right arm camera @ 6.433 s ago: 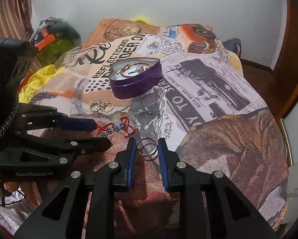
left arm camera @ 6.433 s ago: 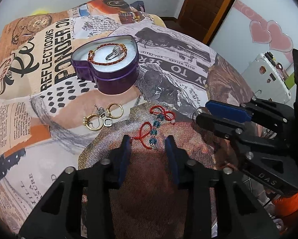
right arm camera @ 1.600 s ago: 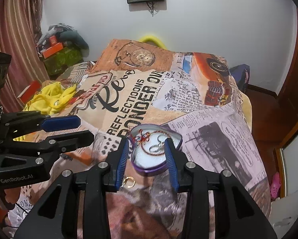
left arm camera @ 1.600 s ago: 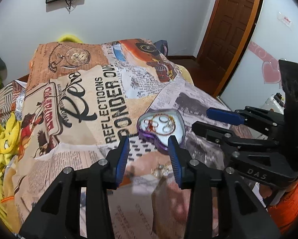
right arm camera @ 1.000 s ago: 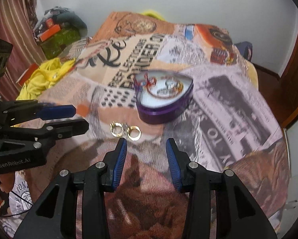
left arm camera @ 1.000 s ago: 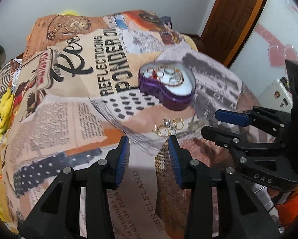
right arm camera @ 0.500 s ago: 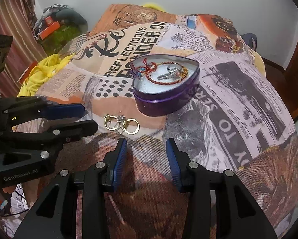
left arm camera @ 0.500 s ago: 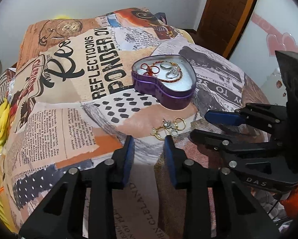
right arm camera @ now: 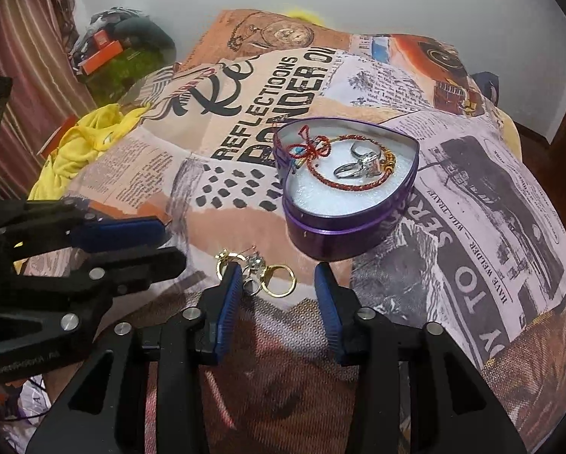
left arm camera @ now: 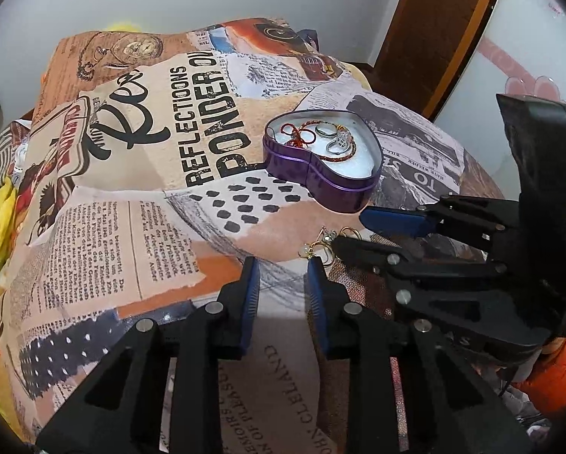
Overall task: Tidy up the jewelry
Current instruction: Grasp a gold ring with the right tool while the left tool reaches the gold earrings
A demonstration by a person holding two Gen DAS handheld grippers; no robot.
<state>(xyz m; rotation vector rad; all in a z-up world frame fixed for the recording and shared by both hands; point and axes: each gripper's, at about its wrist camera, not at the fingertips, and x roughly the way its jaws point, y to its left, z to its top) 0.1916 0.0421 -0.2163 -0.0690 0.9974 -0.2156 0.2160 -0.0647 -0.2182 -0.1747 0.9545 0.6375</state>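
Note:
A purple heart-shaped tin [left arm camera: 353, 188] [right arm camera: 358, 232] sits open on the printed bedspread. It holds a red bead bracelet [right arm camera: 353, 185], a red cord piece [right arm camera: 308, 150] and silver rings [right arm camera: 362, 164]. Gold hoop earrings [right arm camera: 279, 279] [left arm camera: 326, 243] lie on the bedspread just in front of the tin. My right gripper [right arm camera: 277, 283] is open and empty, its fingertips on either side of the earrings. My left gripper [left arm camera: 281, 270] is open and empty, just left of the earrings. Part of the earrings is hidden behind the right gripper in the left wrist view.
The bedspread [left arm camera: 161, 174] covers a rounded bed that drops off at the sides. Yellow cloth [right arm camera: 82, 140] lies at the left edge. A wooden door [left arm camera: 434, 30] stands at the back right. Boxes and clutter [right arm camera: 108, 53] sit by the curtain at the far left.
Both grippers have moved closer to the earrings. The right gripper's fingertips now flank the earrings. The left gripper has narrowed slightly and stays open.

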